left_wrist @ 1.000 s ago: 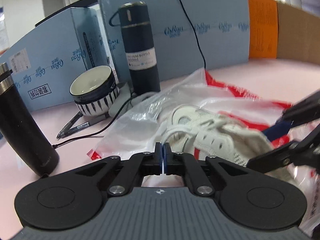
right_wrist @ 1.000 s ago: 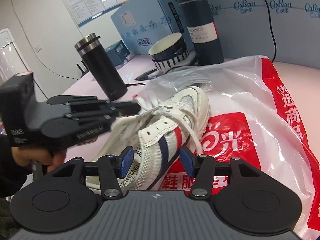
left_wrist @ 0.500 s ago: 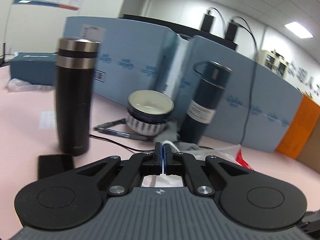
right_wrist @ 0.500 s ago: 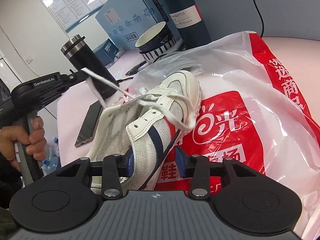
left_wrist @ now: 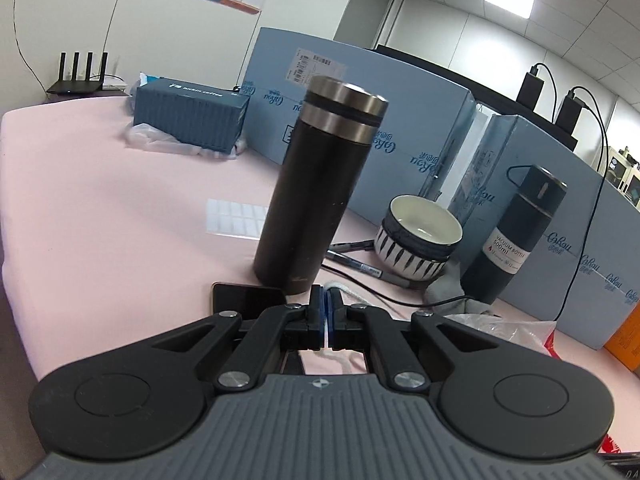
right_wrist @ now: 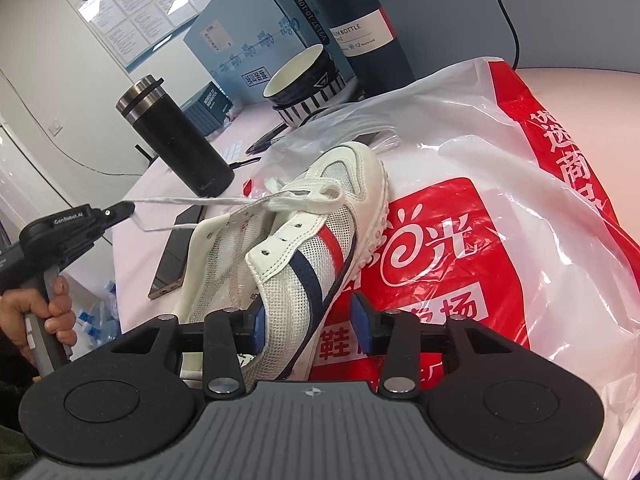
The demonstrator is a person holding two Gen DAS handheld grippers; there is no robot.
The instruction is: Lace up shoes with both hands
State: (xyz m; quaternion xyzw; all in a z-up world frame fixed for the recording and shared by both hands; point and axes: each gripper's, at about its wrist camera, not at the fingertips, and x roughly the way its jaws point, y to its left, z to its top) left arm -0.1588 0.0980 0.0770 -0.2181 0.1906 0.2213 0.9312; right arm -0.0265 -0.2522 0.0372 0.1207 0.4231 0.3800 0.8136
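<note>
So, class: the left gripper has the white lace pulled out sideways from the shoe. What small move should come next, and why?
Probably bring the left gripper back toward the shoe, aiming the lace at the next empty eyelet. It is shut on the lace, which runs taut from the front eyelets, while several eyelets are unlaced. The right gripper straddles the shoe's side.
</note>
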